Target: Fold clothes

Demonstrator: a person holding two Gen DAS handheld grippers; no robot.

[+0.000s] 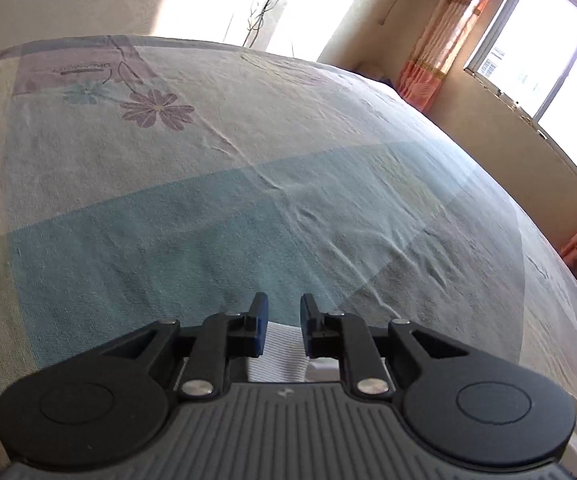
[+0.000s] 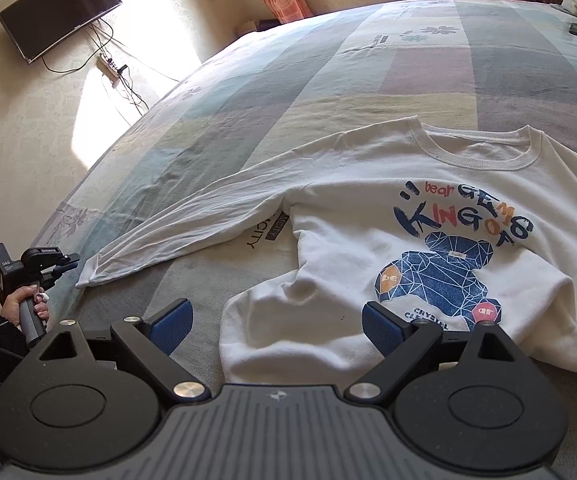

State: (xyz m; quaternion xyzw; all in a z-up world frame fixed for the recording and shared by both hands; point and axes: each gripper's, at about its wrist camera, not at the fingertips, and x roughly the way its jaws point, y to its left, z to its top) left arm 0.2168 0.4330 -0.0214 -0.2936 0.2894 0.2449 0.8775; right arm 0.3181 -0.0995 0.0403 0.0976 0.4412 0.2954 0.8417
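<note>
The left gripper [image 1: 284, 326] has its jaws narrowly apart with nothing between the pads; a strip of white ribbed cloth [image 1: 278, 354] shows below the gap, mostly hidden by the gripper body. Ahead of it lies only the patchwork bed sheet [image 1: 248, 184]. The right gripper [image 2: 276, 320] has its jaws spread wide, empty, hovering over the bottom hem of the white sweatshirt [image 2: 368, 240], which lies face up on the bed. Its one sleeve [image 2: 176, 224] stretches out to the left of the jaws; the other side runs out of frame. A hand [image 2: 24, 308] grips the left gripper's handle far left.
</note>
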